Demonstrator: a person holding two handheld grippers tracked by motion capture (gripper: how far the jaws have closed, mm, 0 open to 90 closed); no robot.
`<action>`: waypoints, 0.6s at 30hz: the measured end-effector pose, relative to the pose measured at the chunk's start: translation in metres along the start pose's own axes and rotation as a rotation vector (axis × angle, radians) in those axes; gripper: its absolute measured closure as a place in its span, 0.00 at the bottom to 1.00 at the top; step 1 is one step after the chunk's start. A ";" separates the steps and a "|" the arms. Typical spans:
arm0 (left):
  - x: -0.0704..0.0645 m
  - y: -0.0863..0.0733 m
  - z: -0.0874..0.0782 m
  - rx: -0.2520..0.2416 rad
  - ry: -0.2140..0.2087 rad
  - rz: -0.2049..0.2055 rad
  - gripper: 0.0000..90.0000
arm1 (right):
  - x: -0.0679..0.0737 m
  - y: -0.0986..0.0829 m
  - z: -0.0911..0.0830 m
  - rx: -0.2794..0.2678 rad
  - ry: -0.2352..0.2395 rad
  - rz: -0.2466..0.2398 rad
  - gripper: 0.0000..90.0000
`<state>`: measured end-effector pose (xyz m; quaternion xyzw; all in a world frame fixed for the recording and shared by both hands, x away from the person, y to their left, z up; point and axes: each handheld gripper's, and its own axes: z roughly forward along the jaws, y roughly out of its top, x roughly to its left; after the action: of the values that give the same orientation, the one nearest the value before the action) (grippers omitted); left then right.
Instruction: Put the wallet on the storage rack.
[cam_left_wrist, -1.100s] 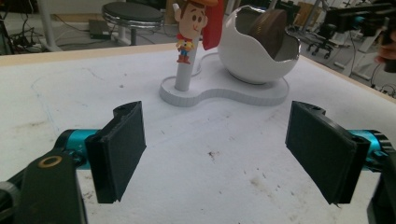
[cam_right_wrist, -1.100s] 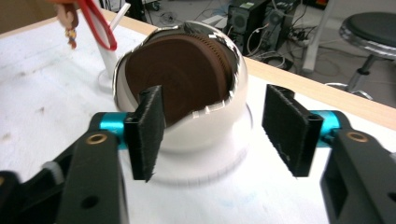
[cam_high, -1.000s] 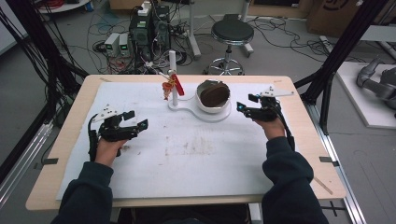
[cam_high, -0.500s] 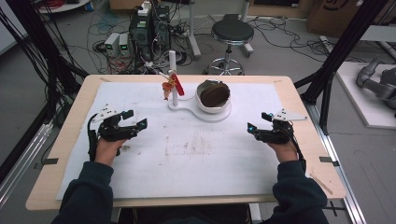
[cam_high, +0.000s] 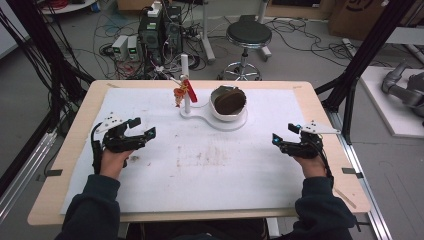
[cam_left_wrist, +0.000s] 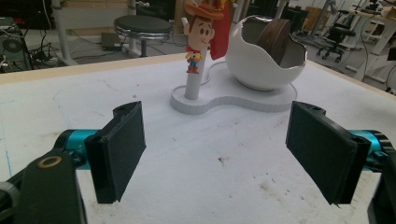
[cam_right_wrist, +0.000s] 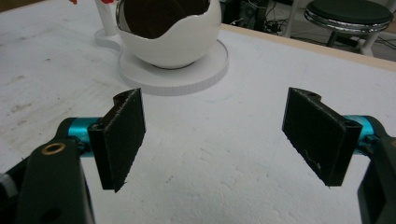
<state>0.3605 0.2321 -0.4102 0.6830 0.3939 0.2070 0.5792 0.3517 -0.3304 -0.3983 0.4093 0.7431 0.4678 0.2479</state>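
Both claws rest, wide open and empty.
The right claw (cam_high: 286, 142) has pulled back from the bowl (cam_high: 229, 104) to 4 o'clock; left claw (cam_high: 136, 131) stayed at 8 o'clock, so maybe it's done.

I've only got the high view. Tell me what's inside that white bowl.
Observer: The bowl is shaped like a cracked eggshell with a jagged rim, and a dark brown disc leans inside it.
Operator: Report on the red thing at the post.
Observer: It's a cowboy figurine hanging against the white post, beside a red strip.
Operator: Confirm both tools are empty.
Observer: The left tool is open with bare sheet between its jaws; the right tool is the same, open and holding nothing.
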 end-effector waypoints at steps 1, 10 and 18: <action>0.000 0.000 0.000 0.000 0.002 0.002 0.22 | -0.001 -0.001 0.000 0.002 -0.004 -0.001 0.24; 0.001 0.000 -0.001 -0.002 0.005 0.005 0.22 | -0.003 -0.003 0.001 0.016 -0.023 -0.006 0.24; 0.001 0.000 -0.002 -0.003 0.002 0.004 0.22 | -0.003 -0.003 0.001 0.014 -0.028 -0.012 0.24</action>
<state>0.3600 0.2340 -0.4101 0.6825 0.3930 0.2094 0.5795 0.3529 -0.3327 -0.4012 0.4128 0.7455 0.4552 0.2580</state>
